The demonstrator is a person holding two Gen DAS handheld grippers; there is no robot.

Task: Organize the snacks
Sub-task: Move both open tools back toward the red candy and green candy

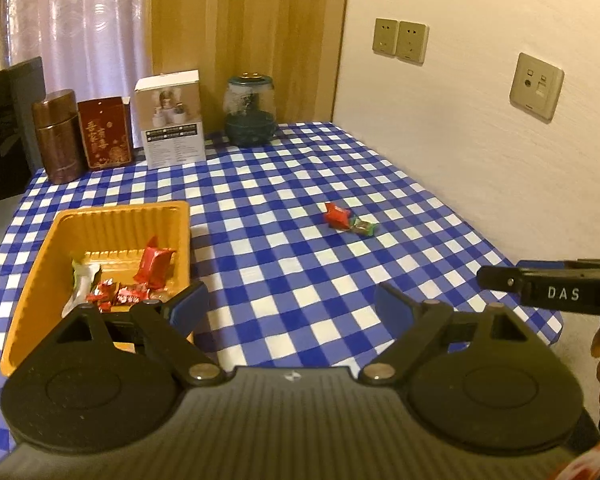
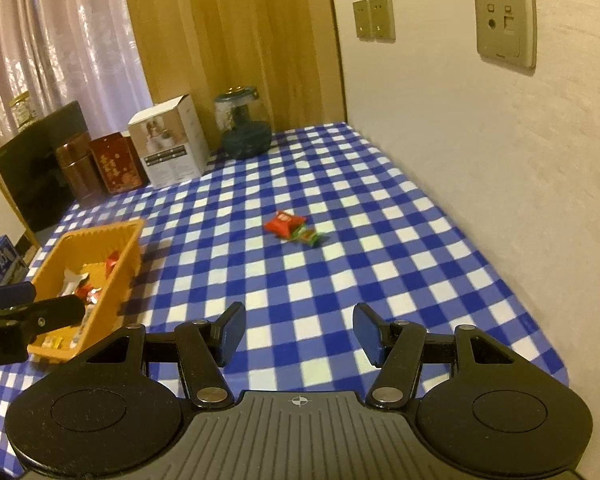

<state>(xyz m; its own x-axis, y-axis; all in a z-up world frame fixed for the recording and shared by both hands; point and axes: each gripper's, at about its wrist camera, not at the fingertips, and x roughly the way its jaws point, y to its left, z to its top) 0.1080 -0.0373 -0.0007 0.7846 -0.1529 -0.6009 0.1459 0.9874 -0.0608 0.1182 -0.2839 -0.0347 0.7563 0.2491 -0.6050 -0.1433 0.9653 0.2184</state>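
Observation:
An orange tray (image 1: 120, 220) (image 2: 96, 240) on the blue checked tablecloth holds several wrapped snacks (image 1: 152, 268), mostly red. Out on the cloth lie a red snack packet (image 1: 337, 215) (image 2: 284, 224) and a small green wrapped candy (image 1: 364, 227) (image 2: 308, 237), touching each other. My left gripper (image 1: 292, 304) hovers open near the tray's right front corner, nothing between its fingers. My right gripper (image 2: 300, 332) is open and empty too, over the cloth well short of the two loose snacks. Each gripper's side shows in the other's view.
Along the far edge stand a brown canister (image 1: 58, 136), a red tin (image 1: 106, 132), a white box (image 1: 172, 120) and a glass jar (image 1: 250, 110). A wall with sockets (image 1: 536, 86) borders the table's right side. A dark screen (image 2: 40, 164) stands far left.

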